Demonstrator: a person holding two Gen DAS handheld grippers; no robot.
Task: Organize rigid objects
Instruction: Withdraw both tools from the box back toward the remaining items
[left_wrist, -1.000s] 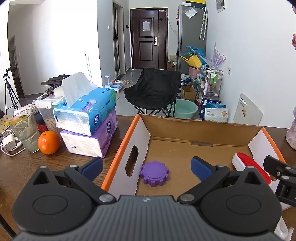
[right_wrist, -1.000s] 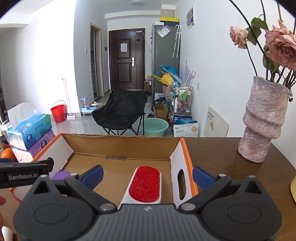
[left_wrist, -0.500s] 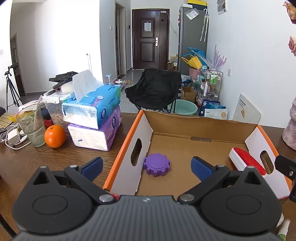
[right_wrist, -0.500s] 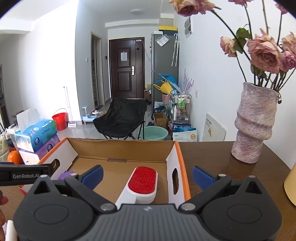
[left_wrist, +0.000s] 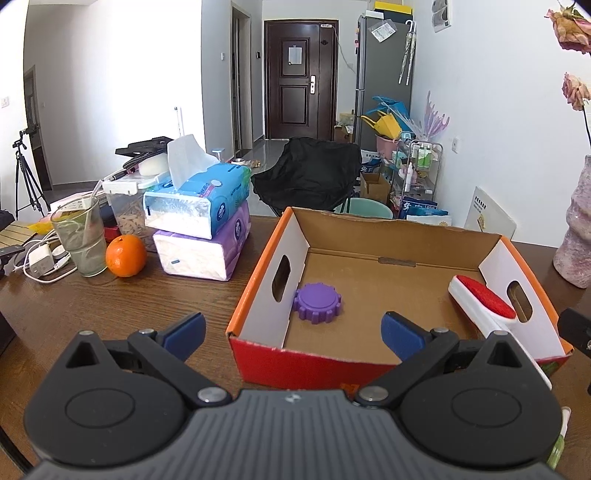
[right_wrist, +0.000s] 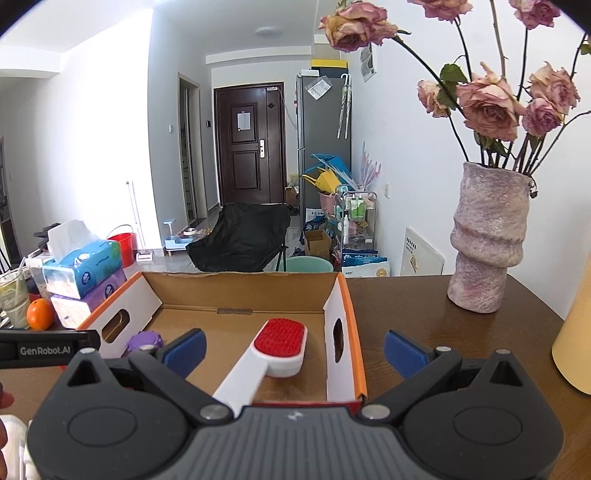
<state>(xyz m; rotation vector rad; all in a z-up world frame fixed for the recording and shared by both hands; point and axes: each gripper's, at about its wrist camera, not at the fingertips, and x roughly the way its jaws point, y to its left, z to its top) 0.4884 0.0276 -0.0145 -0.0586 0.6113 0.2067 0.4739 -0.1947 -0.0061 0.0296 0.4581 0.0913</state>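
An open cardboard box (left_wrist: 399, 230) with orange rims stands on the wooden table; it also shows in the right wrist view (right_wrist: 243, 284). Inside lie a purple gear-shaped disc (left_wrist: 318, 302) at the left and a white brush with a red pad (left_wrist: 484, 301) at the right, its handle sticking over the near wall. The brush (right_wrist: 280, 347) and the disc (right_wrist: 144, 341) show in the right wrist view too. My left gripper (left_wrist: 291, 332) is open and empty, in front of the box. My right gripper (right_wrist: 293, 349) is open and empty, in front of the box's right corner.
Left of the box are stacked tissue packs (left_wrist: 199, 225), an orange (left_wrist: 125, 255), a glass (left_wrist: 80, 240) and a charger with cables (left_wrist: 40, 258). A pink vase with roses (right_wrist: 487, 243) stands to the right, a yellow object (right_wrist: 576, 343) at the far right.
Both grippers have pulled back from the box and risen a little; the box's near wall now shows in both views. The disc and brush have not moved.
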